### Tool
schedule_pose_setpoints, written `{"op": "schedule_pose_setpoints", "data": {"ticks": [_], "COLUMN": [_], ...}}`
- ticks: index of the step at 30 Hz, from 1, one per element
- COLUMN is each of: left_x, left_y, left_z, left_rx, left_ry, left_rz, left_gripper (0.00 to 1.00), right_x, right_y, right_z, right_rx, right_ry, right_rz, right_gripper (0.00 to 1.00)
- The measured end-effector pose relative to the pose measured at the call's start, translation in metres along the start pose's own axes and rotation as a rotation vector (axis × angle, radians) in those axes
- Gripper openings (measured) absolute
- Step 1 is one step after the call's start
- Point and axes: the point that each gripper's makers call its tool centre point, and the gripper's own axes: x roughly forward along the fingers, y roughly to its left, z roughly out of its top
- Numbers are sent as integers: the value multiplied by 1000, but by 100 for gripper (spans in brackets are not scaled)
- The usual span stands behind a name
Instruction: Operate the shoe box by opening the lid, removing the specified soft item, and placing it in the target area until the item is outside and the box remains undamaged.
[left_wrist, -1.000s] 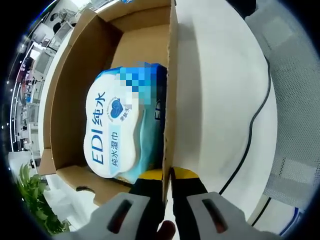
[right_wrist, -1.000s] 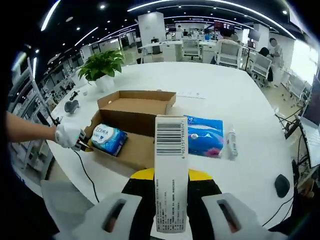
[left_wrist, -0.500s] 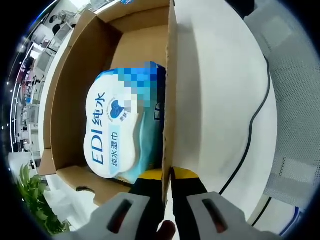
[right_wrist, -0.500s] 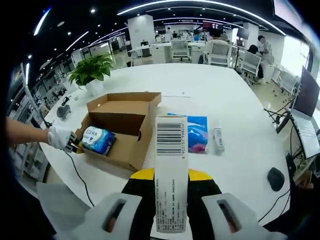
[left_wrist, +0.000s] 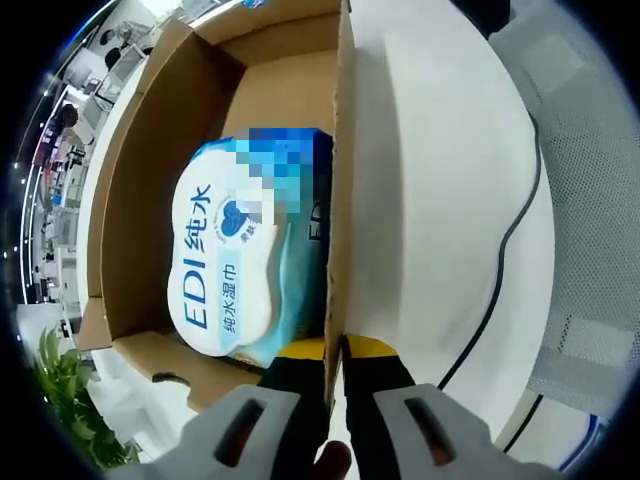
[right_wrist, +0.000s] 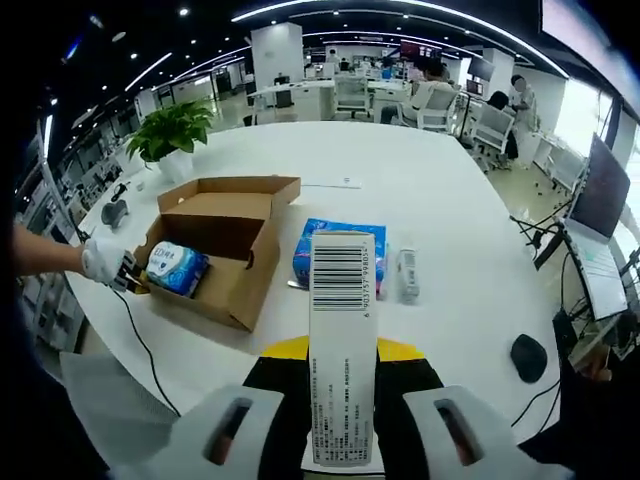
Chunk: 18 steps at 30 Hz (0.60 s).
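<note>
Wipes pack (left_wrist: 228, 258) lies inside the open shoe box (left_wrist: 165, 150) on the white counter (right_wrist: 450, 230). The left hand-held gripper (left_wrist: 336, 375) is clamped on the box's near wall; the right hand-held gripper (right_wrist: 340, 400) is clamped on a barcoded carton (right_wrist: 341, 340), right of a blue tissue pack (right_wrist: 335, 240).
</note>
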Motion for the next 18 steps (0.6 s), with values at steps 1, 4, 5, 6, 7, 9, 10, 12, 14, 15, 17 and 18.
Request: {"op": "schedule_pose_setpoints", "data": {"ticks": [1,4,5,6,7,9,10,12,14,15,17,18], "left_x": [0,0,0,0,0,0,0,0,0,0,0,0], "left_y": [0,0,0,0,0,0,0,0,0,0,0,0], "left_z": [0,0,0,0,0,-1,-1,-1,-1,-1,-1,-1], "left_rx": [-1,-1,-1,0,-1,-3,-3,-2,-4,-5,-4,-4], "left_ry": [1,2,2,3,3,5,5,5,6,6,6,4], "left_rz": [0,-1,-1,-2,-2,-2,-2,-4,-5,-5,-5,-3], "left_gripper": [3,3,3,3,3,3,3,3,3,3,3,3], "right_x": [-1,-1,0,1,2,6,8,8,11,12,15,18], "right_y": [-2,-9,-11,-13,-15,-20,-23,-27,-31,-33,-36,-37], "right_z": [1,2,1,0,-2,-3,-4,-7,-8,-9,-11,-14], "right_rx": [5,9,5,3,0,-14,-28,-35,-35,-32,-30,-21], "right_ry": [-4,-8,-8,-5,0,7,17,36,39,38,40,51], "right_rz": [-4,-12,-18,-20,-24,-26,-32,-52,-57,-59,-58,-54], "right_gripper": [18,18,18,18,18,18,18,18,18,18,18,18]}}
